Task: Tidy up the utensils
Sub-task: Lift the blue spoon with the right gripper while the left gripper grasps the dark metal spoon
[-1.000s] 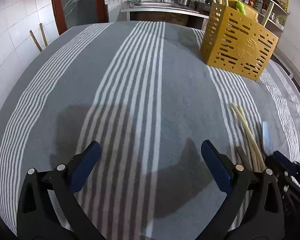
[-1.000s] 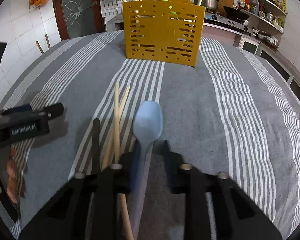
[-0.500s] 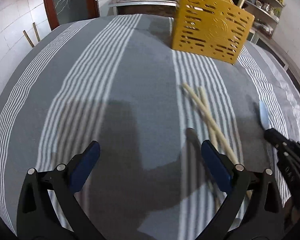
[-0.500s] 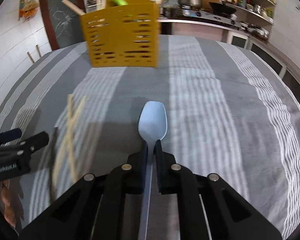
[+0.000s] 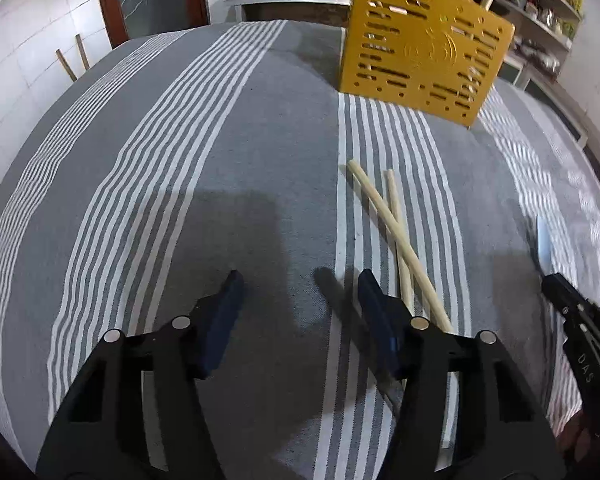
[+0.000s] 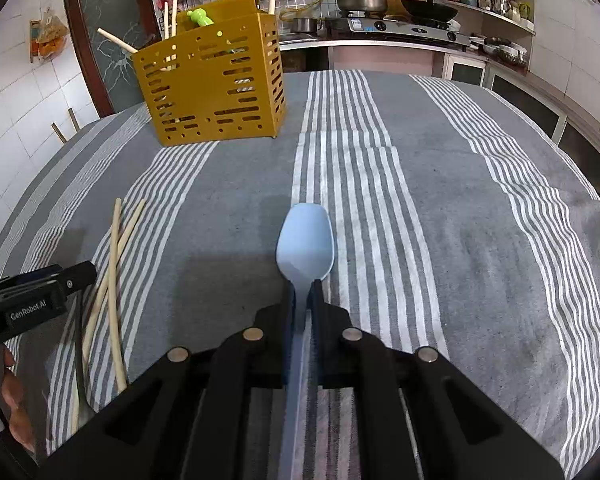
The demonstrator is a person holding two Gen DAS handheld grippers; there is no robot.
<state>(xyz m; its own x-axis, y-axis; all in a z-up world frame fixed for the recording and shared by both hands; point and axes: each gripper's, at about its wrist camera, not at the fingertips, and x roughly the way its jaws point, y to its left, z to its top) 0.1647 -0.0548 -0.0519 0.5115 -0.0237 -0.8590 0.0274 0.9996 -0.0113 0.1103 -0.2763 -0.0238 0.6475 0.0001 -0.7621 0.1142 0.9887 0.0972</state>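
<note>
2 chopsticks [image 5: 396,236], 1 spoon [image 6: 305,242].

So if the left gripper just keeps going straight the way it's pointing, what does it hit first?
Most likely bare striped tablecloth. The left gripper has nothing between its half-closed jaws, and the chopsticks lie just outside its right finger, though depth is uncertain.

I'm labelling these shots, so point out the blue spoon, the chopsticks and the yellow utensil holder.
blue spoon [image 6: 305,240]: right wrist view, bowl.
chopsticks [image 5: 396,224]: left wrist view, where they cross.
yellow utensil holder [image 6: 216,92]: right wrist view, front wall.
</note>
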